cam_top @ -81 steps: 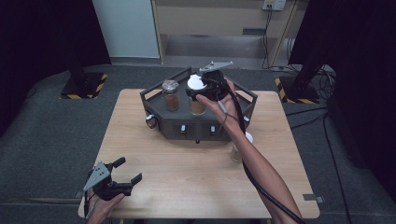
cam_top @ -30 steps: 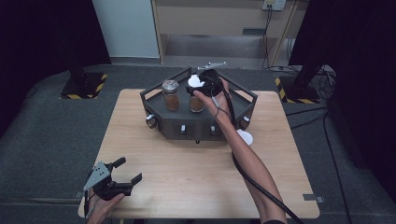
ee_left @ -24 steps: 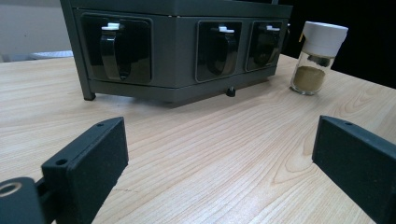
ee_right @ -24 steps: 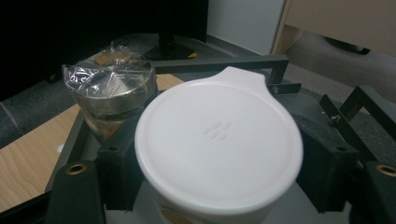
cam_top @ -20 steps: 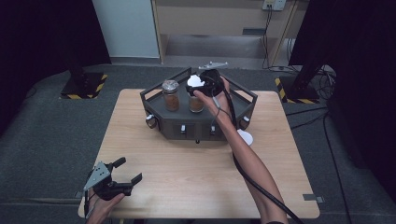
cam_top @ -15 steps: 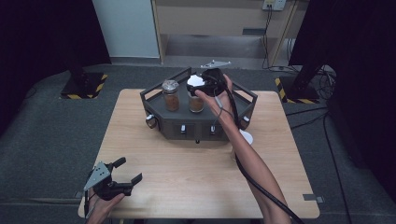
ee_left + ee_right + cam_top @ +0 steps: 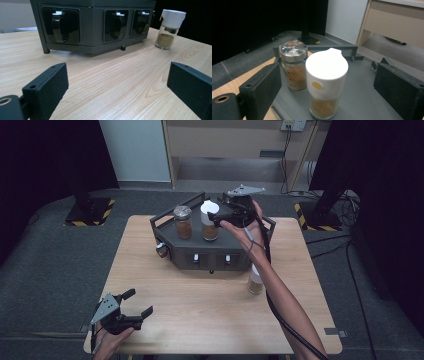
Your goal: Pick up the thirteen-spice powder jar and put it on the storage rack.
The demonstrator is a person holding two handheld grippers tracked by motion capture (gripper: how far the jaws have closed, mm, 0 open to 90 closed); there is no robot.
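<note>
Two jars stand on the grey rack (image 7: 260, 227): a white-capped jar (image 7: 326, 82) with a yellow dot on its cap, and a silver-lidded jar (image 7: 293, 65) just beside it. No words can be read on them. The right gripper (image 7: 226, 217) has just been opening; its fingers are wide, with the white-capped jar between them but not touched. A third jar (image 7: 255, 279) stands on the tabletop (image 7: 200, 315), near the rack. The left gripper (image 7: 131, 311), fingers wide, sits near the tabletop's front corner with lots of bare wood ahead.
</note>
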